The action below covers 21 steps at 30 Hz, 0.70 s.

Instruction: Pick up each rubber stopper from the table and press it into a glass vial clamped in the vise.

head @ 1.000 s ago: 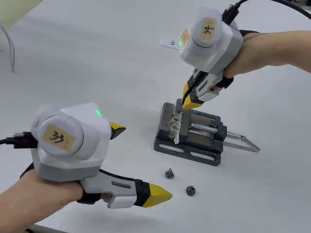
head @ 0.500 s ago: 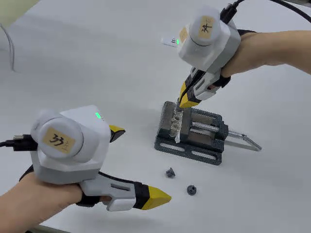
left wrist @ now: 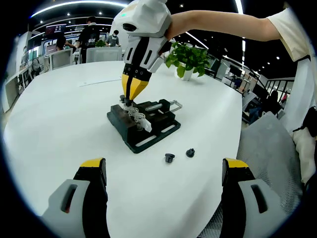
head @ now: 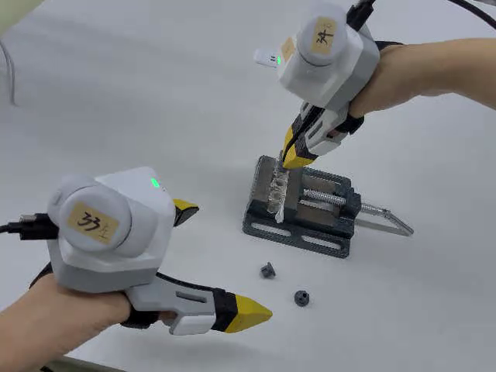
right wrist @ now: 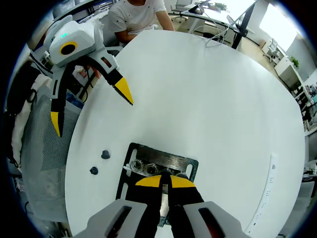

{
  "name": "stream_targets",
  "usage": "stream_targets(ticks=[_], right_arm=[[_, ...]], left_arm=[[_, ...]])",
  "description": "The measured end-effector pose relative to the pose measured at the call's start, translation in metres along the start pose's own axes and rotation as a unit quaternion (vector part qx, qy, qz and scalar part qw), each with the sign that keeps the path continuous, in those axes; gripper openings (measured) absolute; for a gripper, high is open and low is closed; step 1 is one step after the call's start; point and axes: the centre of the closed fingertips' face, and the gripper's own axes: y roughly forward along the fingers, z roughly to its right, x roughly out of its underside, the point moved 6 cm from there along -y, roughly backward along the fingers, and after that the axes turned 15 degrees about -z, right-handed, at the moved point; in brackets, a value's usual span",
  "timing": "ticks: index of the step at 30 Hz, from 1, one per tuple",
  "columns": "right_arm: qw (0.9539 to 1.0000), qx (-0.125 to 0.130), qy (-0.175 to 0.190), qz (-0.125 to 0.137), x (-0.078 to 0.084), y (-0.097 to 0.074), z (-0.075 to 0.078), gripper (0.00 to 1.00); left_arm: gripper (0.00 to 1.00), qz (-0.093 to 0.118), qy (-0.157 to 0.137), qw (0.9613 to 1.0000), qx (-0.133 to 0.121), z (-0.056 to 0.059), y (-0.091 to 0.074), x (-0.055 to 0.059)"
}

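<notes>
A dark vise (head: 306,209) holds clear glass vials (head: 277,190) in a row. My right gripper (head: 287,157) is shut, its yellow tips right over the far vial's mouth (left wrist: 128,103). Whether a stopper sits under them I cannot tell. In the right gripper view its jaws (right wrist: 166,181) meet above the vials (right wrist: 142,167) and the vise (right wrist: 184,161). Two grey rubber stoppers (head: 268,270) (head: 301,297) lie on the table in front of the vise. My left gripper (head: 221,261) hovers open at lower left, apart from them; the left gripper view shows the stoppers (left wrist: 169,158) (left wrist: 190,152) just ahead of it.
The round white table (head: 139,93) has free room to the left and behind the vise. The vise's screw handle (head: 385,221) sticks out to the right. A small white label (head: 267,58) lies at the back. A potted plant (left wrist: 190,59) stands at the table's far side, and people sit beyond.
The right gripper's tips have slid over the far vial's mouth. The grey stopper seen beside the tips a second ago is hidden now. The left gripper has stayed put, open.
</notes>
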Motion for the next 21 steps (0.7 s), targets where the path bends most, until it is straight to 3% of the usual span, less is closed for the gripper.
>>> stream_targets(ticks=[8, 12, 21], right_arm=[[0.9999, -0.003, -0.010, -0.005, -0.0001, 0.0003, 0.0009, 0.00], [0.9999, -0.005, 0.007, -0.013, -0.0024, 0.0008, 0.0010, 0.00], [0.9987, -0.015, -0.005, -0.048, -0.0046, 0.0015, 0.0014, 0.00]], left_arm=[[0.96, 0.001, -0.005, 1.0000, 0.005, -0.0004, 0.0042, -0.0015], [0.96, 0.002, -0.008, 0.9999, 0.007, -0.0019, 0.0059, -0.0018], [0.96, 0.008, -0.016, 0.9998, 0.010, -0.0045, 0.0090, -0.0016]])
